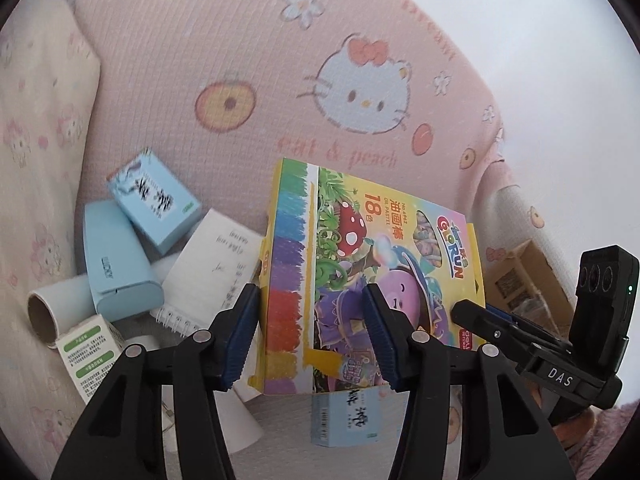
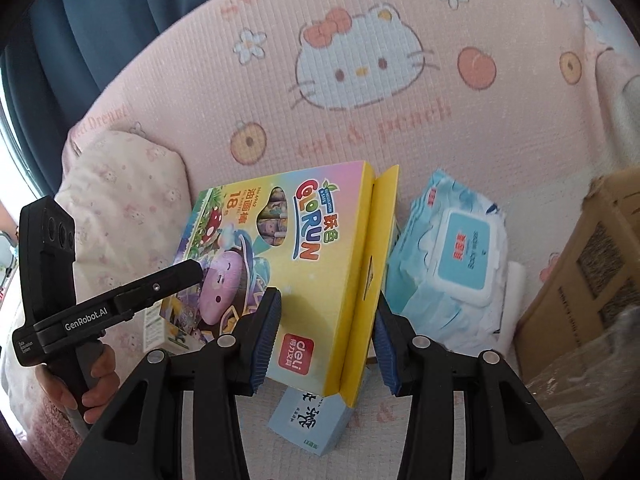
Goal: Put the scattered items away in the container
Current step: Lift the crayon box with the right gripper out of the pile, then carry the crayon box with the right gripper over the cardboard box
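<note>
Crayon box (image 1: 360, 264): flat yellow carton, rainbow stripes, cartoon mushroom art, end flap open. Held tilted above the pink bed cover (image 1: 224, 60), gripped by left gripper (image 1: 310, 336) and right gripper (image 2: 326, 340) fingers at opposite edges. Cardboard container (image 2: 592, 264) stands near.

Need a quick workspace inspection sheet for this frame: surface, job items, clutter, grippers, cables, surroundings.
Surface: pink cartoon-print blanket, soft and ribbed.
Job's things: pastel box raised off the blanket; cardboard box at right; wet wipes pack, blue carton, blue case, spiral notepad, cardboard tube and white-green carton not yet put away.
Clutter: nothing seen beyond those.
Grippers: left gripper and right gripper both clamp the pastel box, on opposite sides.
Cables: nothing seen.
Surroundings: pillow, blue curtain.
</note>
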Demonstrator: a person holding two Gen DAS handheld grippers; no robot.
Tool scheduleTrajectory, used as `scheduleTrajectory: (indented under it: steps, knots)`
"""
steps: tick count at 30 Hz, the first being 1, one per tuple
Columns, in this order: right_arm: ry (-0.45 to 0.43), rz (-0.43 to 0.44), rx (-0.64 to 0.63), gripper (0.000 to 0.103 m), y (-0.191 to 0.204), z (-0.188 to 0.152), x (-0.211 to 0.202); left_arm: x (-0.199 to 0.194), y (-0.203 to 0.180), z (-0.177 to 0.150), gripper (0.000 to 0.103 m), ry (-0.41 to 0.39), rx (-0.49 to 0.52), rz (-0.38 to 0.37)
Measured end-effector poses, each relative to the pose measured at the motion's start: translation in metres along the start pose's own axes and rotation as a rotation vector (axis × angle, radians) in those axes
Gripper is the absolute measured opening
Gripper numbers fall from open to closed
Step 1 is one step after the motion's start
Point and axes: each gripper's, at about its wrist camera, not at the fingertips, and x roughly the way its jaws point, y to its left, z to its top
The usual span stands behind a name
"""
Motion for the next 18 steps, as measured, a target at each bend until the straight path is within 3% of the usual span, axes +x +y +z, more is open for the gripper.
scheduleTrajectory:
  steps: [9,18]
  knots:
    - [-0.096,0.005,0.006,0.042,-0.009,0.010,-0.047,-0.025,-0.045,0.014,0.056,-0.086,0.072,-0.040]
    - [-0.186,-0.059,0.028,0.042,-0.033,0.016,-0.100,-0.013,-0.100,0.019,0.056,-0.087,0.149,-0.107]
